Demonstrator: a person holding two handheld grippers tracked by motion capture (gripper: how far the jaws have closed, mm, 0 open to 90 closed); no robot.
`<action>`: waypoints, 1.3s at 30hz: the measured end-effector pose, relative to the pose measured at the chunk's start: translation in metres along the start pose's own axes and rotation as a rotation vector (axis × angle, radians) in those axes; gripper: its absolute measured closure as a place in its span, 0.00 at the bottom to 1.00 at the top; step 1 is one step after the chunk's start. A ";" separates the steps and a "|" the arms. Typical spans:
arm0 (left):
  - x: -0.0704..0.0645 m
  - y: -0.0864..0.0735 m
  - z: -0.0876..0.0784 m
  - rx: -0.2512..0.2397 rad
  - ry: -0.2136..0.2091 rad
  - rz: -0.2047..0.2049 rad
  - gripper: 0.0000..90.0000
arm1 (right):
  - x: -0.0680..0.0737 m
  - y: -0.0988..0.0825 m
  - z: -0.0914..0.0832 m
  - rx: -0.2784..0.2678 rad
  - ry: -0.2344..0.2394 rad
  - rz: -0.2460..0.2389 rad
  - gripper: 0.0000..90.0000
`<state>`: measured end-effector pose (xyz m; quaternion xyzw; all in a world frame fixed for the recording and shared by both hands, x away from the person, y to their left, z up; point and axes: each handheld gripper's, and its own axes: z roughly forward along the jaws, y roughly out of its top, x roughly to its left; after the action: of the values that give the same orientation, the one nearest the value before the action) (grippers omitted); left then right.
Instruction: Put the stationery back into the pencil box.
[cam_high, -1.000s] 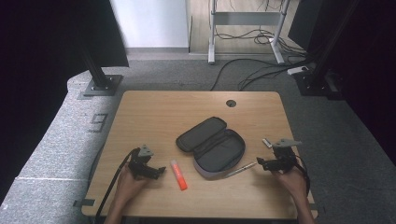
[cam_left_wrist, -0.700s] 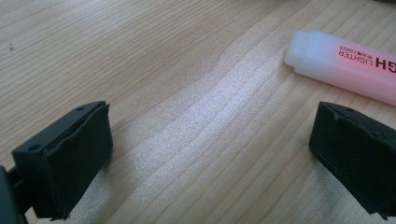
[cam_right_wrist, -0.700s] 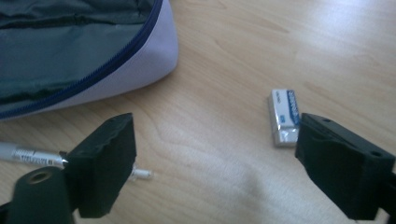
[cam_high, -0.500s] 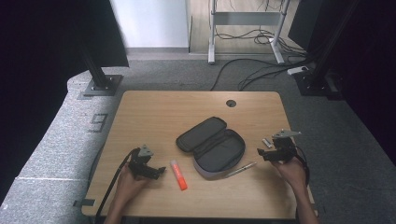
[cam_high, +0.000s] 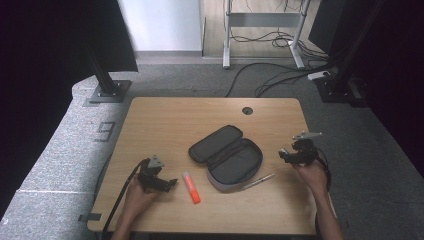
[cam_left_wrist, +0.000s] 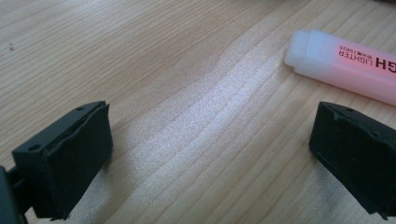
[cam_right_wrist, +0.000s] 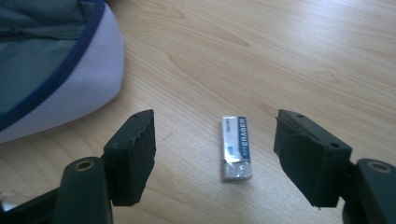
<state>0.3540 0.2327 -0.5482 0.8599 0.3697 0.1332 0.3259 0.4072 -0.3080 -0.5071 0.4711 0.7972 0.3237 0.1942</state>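
Three items outside pencil case (cam_high: 227, 157): eraser (cam_right_wrist: 236, 147), highlighter (cam_high: 191, 187), pen (cam_high: 257, 181). Right gripper (cam_right_wrist: 215, 156) closing astride eraser, no contact; left gripper (cam_left_wrist: 210, 156) released.

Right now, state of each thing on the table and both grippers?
pencil case: unzipped, lying open.
highlighter: capped, flat on table.
pen: flat beside the case.
eraser: sleeved, flat, between the jaws, untouched.
left gripper: open, empty.
right gripper: open, jaws just closing.
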 end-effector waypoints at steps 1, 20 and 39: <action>0.000 0.000 0.000 0.000 0.000 0.000 0.00 | -0.002 0.000 0.002 0.005 0.001 0.001 0.37; 0.000 0.000 0.000 0.000 0.000 0.000 0.00 | -0.017 -0.007 0.024 0.071 -0.001 0.018 0.54; 0.000 0.000 0.000 0.000 0.000 0.000 0.00 | -0.018 -0.011 0.027 0.099 0.016 0.044 0.79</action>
<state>0.3540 0.2328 -0.5482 0.8599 0.3695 0.1333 0.3258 0.4260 -0.3184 -0.5343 0.4950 0.8031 0.2918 0.1573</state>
